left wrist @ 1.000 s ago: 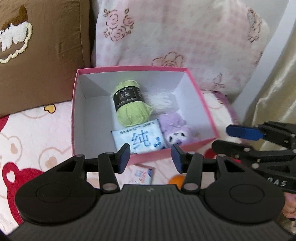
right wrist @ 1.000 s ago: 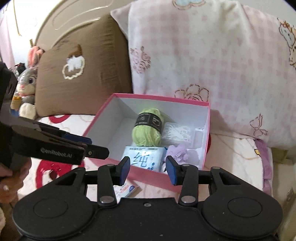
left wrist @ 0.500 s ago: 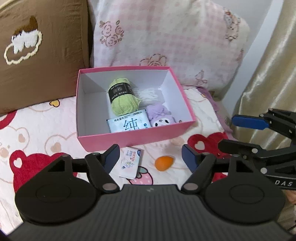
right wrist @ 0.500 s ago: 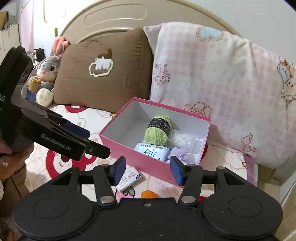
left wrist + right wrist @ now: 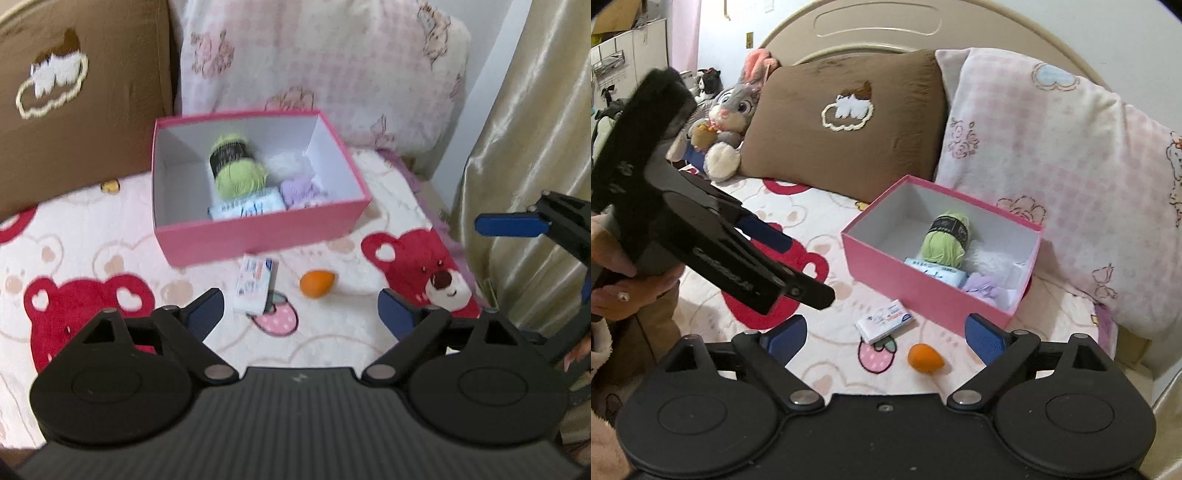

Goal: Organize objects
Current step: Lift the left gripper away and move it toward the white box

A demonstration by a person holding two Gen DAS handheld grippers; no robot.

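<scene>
A pink box (image 5: 258,236) (image 5: 886,273) stands on the bed and holds a green yarn ball (image 5: 236,170) (image 5: 945,240), a blue-and-white packet (image 5: 251,208) (image 5: 934,271), a purple plush (image 5: 301,190) (image 5: 982,288) and something white and fluffy. In front of the box lie a small white card box (image 5: 255,282) (image 5: 886,321) and an orange egg-shaped sponge (image 5: 317,283) (image 5: 925,360). My left gripper (image 5: 301,314) hangs over these two, its jaws opening with nothing between them. My right gripper (image 5: 886,334) is likewise above them, jaws opening and empty.
A brown pillow (image 5: 849,125) and a pink checked pillow (image 5: 1052,166) lean on the headboard behind the box. A grey rabbit toy (image 5: 727,118) sits at the far left. A gold curtain (image 5: 528,129) hangs to the right of the bed. A hand (image 5: 624,291) holds the left gripper.
Both grippers have pulled back from the box and spread their jaws wide. The card box and orange sponge on the blanket have come fully into view.
</scene>
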